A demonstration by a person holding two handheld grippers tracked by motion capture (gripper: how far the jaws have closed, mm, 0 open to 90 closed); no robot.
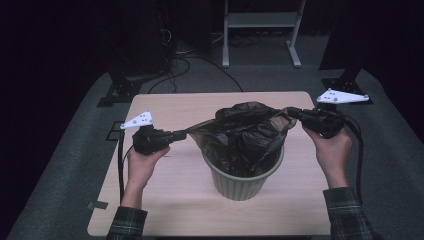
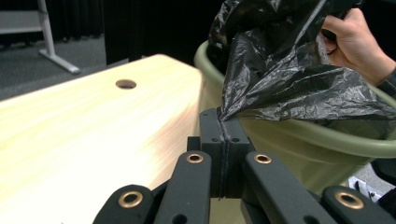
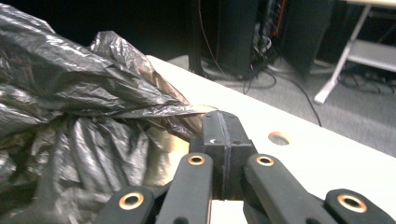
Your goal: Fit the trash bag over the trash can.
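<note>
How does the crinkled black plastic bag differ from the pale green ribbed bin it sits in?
The black plastic bag is thin, glossy and crumpled; the green bin is rigid, matte and ribbed. The bag is stretched sideways between the left gripper and right gripper; the bin stands upright on the table. Both open upward.

Room is being kept dim; the table [image 1: 165, 205] is being lit from overhead, w/ surroundings being lost in black. Soft glare is being thrown off the bag [image 2: 289, 79] creases. Tabletop near the lens is being blurred in both gripper views; high view is being rendered soft, slightly grainy.
</note>
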